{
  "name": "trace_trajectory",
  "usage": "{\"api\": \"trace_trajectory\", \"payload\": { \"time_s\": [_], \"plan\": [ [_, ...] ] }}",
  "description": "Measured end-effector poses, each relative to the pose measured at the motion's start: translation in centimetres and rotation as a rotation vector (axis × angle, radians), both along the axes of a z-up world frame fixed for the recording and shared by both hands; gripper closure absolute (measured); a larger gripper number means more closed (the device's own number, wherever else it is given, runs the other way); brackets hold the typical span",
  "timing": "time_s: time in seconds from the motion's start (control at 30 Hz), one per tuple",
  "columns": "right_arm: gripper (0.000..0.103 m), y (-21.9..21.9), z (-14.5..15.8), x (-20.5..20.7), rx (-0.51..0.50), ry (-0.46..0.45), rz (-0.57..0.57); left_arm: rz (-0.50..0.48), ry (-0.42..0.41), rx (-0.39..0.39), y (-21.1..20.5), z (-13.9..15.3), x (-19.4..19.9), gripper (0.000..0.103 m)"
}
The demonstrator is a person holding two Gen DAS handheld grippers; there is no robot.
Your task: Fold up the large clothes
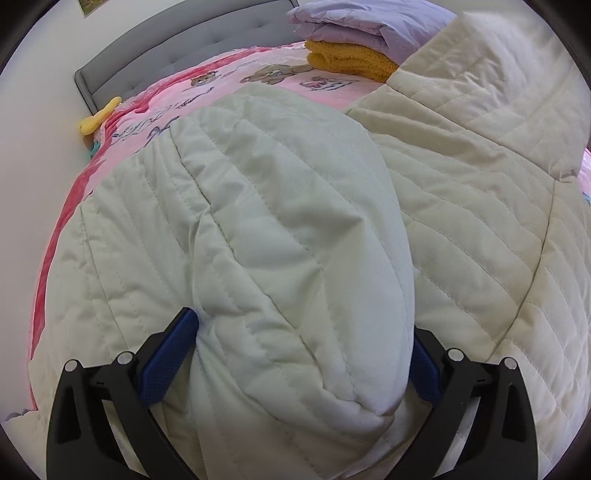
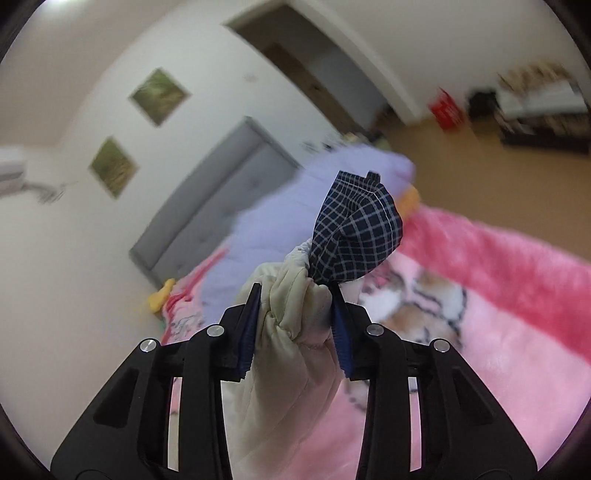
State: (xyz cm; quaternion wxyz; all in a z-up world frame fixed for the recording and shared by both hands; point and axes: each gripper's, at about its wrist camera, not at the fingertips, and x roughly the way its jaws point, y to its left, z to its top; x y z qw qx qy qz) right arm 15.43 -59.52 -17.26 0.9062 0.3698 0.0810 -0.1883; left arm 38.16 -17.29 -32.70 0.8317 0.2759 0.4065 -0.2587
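black left gripper (image 1: 303,350), right gripper (image 2: 295,314), blue ridged pads (image 1: 168,363), silver pins

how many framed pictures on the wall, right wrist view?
2. One green framed picture sits higher on the white wall, a second lower-left of it, both above the grey headboard. More may be hidden.

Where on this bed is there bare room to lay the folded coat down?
Bare pink blanket lies between the cream quilted coat and the grey headboard. The far corner is crowded: folded lilac bedding sits on a yellow towel.
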Motion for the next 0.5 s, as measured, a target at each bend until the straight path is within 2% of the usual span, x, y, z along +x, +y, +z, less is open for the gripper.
{"api": "trace_trajectory", "payload": {
  "time_s": [0.13, 0.2, 0.27, 0.37, 0.43, 0.5],
  "plan": [
    [0.071, 7.6, 7.9, 0.1, -0.194, -0.059, 0.145, 0.002, -0.005, 0.002, -0.1, 0.0, -0.1, 0.004],
    [0.072, 11.2, 10.8, 0.8, -0.274, -0.082, 0.228, 0.0, -0.023, -0.002, -0.1, 0.5, -0.4, 0.004],
    [0.073, 15.3, 13.1, 1.6, -0.358, -0.099, 0.323, 0.016, -0.042, -0.044, 0.4, 1.5, -0.8, 0.004],
    [0.075, 22.0, 14.8, 3.8, -0.499, -0.08, 0.475, 0.057, -0.026, -0.169, 2.5, 3.8, -1.2, 0.004],
    [0.077, 25.9, 14.6, 4.9, -0.568, -0.057, 0.565, 0.074, -0.024, -0.222, 4.2, 5.0, -1.5, 0.004],
    [0.077, 29.6, 13.5, 5.7, -0.627, -0.011, 0.629, 0.067, 0.014, -0.269, 6.6, 6.1, -2.0, 0.004]
  ]
}}
